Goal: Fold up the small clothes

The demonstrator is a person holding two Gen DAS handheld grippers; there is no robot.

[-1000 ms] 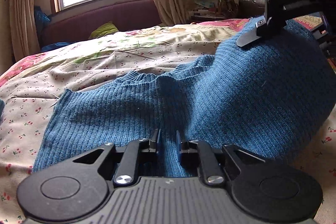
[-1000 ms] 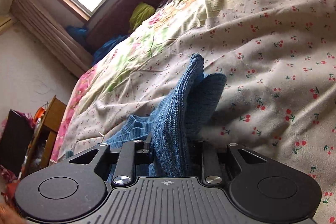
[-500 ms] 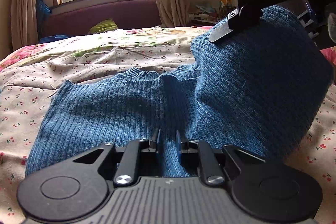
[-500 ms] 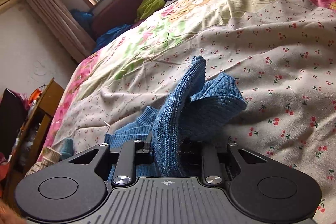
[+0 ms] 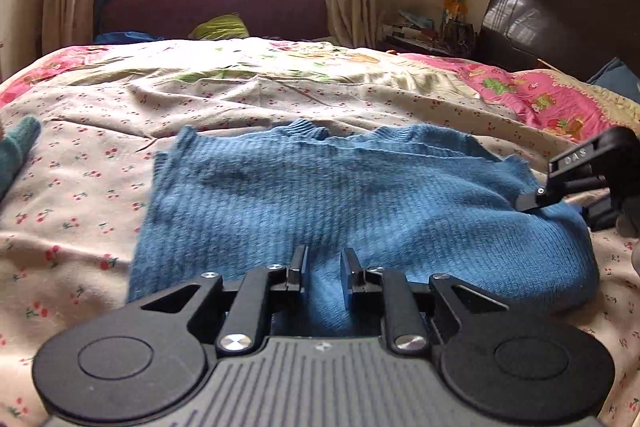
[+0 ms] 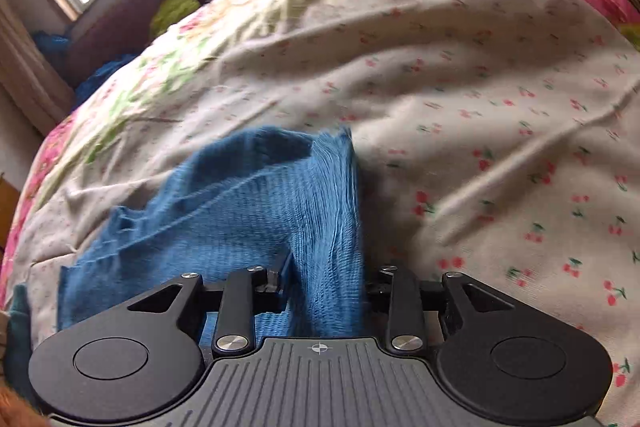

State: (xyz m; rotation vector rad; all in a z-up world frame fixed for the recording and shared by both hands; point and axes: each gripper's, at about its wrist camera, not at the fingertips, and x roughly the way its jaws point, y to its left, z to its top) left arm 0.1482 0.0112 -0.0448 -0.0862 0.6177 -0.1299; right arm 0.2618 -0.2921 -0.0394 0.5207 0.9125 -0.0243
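The blue knit sweater (image 5: pixel 340 195) lies on the cherry-print bedspread (image 5: pixel 80 195), bare quilt open from nine to twelve o'clock. The left gripper (image 5: pixel 323 269), jaws opening, straddles the near hem. The right gripper (image 6: pixel 326 283), also opening, has a sweater fold between its fingers at three o'clock.

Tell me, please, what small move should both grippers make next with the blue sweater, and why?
Probably finish letting go and draw back. The blue knit sweater lies folded on the cherry-print bedsheet, and both the left gripper and right gripper are opening, with knit between their fingers.
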